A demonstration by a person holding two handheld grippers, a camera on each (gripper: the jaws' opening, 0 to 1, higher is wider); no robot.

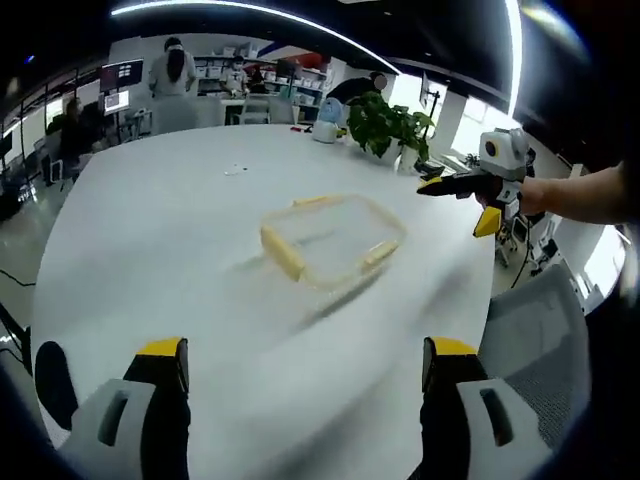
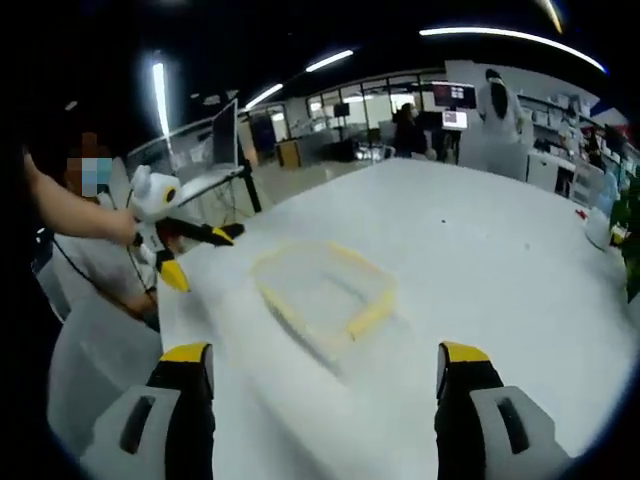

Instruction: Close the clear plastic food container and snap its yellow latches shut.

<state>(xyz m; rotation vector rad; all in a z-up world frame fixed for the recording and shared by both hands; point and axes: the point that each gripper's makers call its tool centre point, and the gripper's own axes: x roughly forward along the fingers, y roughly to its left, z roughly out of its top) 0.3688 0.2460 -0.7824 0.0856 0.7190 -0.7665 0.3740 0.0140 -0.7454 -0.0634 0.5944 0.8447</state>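
Note:
A clear plastic food container (image 1: pixel 335 240) with yellow latches (image 1: pixel 282 252) lies on the white table (image 1: pixel 160 230), blurred by motion. In the left gripper view my left gripper (image 1: pixel 305 365) stands open, well short of the container, with nothing between its jaws. The right gripper (image 1: pixel 462 195) comes in from the right, held in a hand, open, above the table's right edge. In the right gripper view the same container (image 2: pixel 322 290) sits ahead of my open right gripper (image 2: pixel 325 370). The left gripper (image 2: pixel 185 245) shows at the left, held by a person's hand, open.
A potted plant (image 1: pixel 388 128) and a pale blue object (image 1: pixel 328 120) stand at the table's far edge. A grey chair (image 1: pixel 545 350) is at the right side. People, desks and monitors (image 2: pixel 452 95) fill the office behind. A bottle (image 2: pixel 603 215) stands at the table's right.

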